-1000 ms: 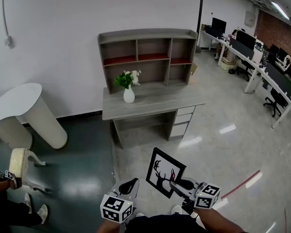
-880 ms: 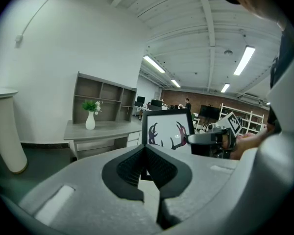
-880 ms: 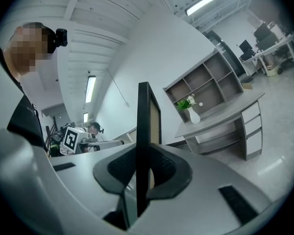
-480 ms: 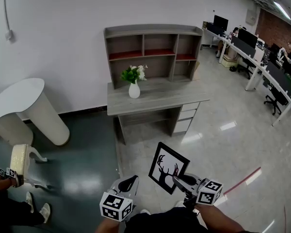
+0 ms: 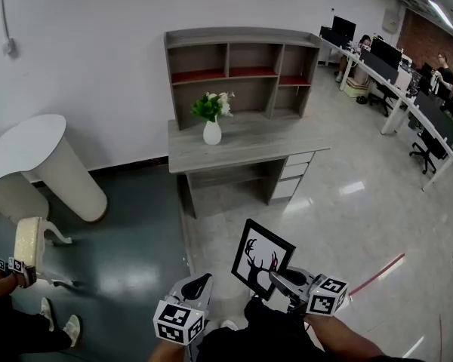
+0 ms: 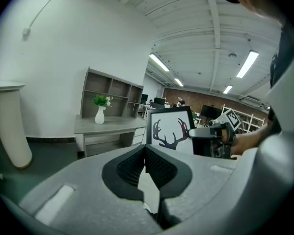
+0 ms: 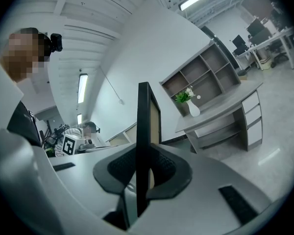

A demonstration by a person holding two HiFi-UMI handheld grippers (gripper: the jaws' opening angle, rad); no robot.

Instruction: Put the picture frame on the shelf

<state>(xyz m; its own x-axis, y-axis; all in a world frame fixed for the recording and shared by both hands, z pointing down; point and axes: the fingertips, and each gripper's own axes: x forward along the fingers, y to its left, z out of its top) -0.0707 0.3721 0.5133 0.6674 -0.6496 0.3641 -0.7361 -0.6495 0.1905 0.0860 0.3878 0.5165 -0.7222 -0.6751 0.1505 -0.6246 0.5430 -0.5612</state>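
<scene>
Right gripper point(image 5: 273, 277): jaws clamped on the lower right edge of the picture frame point(image 5: 261, 255). In the right gripper view the black frame runs edge-on straight up between the pads. The frame stands upright and a little tilted, with a black antler print on white facing away from the person.

Left gripper point(image 6: 145, 148): just left of the right one and apart from the frame. Its jaw tips are together with nothing between them. From its view, the frame face shows ahead and to the right.

Ahead of both grippers, well apart across shiny floor: a grey desk point(image 5: 245, 148) against the white wall. The shelf point(image 5: 241, 72) sits on the back of the desk, with open compartments, some with red bases. A white vase point(image 5: 211, 133) of flowers stands on the desktop, left of centre.

Far left of the grippers: a white round-ended table point(image 5: 26, 149).
</scene>
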